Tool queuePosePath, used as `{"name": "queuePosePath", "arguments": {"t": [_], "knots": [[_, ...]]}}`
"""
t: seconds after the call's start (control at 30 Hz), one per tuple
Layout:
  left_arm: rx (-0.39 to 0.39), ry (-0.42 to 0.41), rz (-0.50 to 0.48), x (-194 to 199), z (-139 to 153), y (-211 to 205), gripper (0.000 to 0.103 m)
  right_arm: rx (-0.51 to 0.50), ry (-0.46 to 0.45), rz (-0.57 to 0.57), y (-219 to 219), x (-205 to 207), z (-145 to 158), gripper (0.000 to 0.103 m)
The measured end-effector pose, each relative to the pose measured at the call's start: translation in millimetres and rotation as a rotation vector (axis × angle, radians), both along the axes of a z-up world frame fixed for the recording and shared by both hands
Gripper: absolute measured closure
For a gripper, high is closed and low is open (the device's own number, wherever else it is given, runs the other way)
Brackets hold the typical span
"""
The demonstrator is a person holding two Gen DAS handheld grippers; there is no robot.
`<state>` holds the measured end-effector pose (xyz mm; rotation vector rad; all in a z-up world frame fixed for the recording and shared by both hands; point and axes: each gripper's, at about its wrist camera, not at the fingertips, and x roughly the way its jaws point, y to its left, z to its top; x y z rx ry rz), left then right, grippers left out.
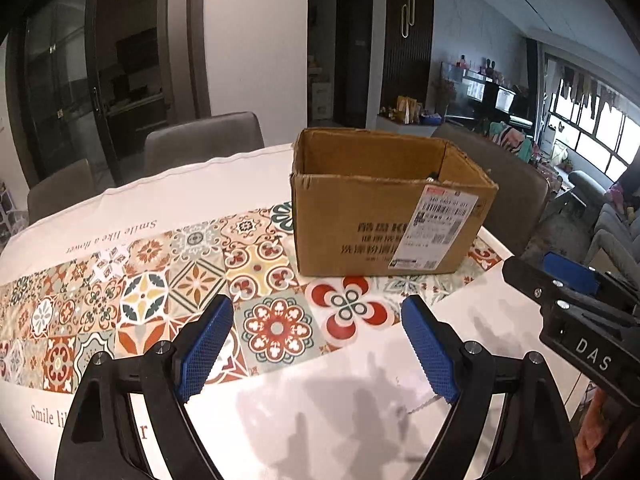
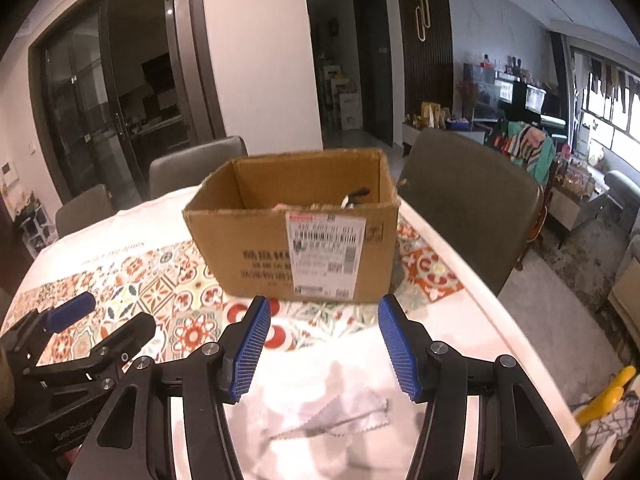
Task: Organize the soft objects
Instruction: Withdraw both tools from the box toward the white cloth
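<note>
Cardboard box (image 1: 384, 204) holds what may be soft items — both grippers' fingers (image 1: 208, 344) (image 2: 396, 344) gape empty.

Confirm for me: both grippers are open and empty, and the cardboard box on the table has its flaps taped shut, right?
Not quite. The box is open at the top; the right wrist view shows its inside with a few items lying in it. The rest holds: the left gripper and right gripper are open and empty, and the box stands on the table.
</note>
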<state>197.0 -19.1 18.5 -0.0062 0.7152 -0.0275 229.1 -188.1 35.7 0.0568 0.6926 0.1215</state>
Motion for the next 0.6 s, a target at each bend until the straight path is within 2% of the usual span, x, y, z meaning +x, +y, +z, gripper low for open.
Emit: {"name": "queuePosePath", "arguments": {"t": [0.2, 0.37, 0.6], "knots": [[0.028, 0.015, -0.001, -13, -17, 0, 0.016, 0.011, 0.042, 0.009, 1, -9, -19, 0.045], [0.026, 0.06, -0.008, -22, -35, 2, 0.017, 0.006, 0.08, 0.021, 4, -17, -34, 0.045], [0.07, 0.093, -0.012, -31, -54, 1, 0.017, -0.008, 0.148, 0.053, 11, -25, -59, 0.045]]}}
